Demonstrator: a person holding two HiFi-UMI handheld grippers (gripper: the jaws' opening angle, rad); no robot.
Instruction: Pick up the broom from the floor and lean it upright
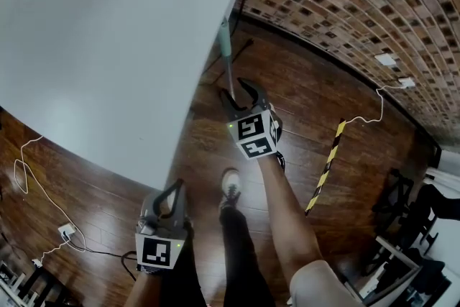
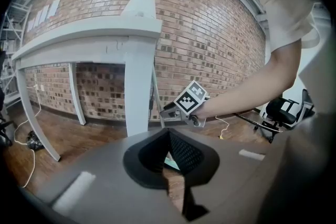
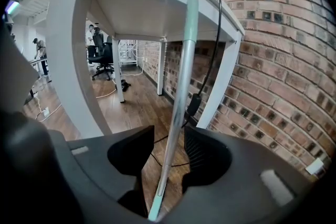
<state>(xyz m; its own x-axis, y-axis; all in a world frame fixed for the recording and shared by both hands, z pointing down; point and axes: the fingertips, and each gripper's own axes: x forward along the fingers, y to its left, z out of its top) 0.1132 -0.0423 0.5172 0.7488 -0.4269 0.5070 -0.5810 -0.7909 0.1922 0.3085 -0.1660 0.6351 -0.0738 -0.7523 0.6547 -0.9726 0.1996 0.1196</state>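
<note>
Slim metal broom handle with pale-green grip (image 3: 181, 92) stands upright, top resting on the white bench (image 1: 108, 47) edge; lean looks done. My right tool (image 3: 169, 136) released, jaws apart around the handle; only withdrawal left. Left tool (image 2: 169, 131) clenched, empty. No containers in view.

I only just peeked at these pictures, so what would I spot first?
The long broom handle leans upright against the edge of the white table, beside the brick wall. The right gripper has its jaws apart around the handle, not squeezing it. At lower left in the head view, the left gripper has its jaws together, holding nothing.
</note>
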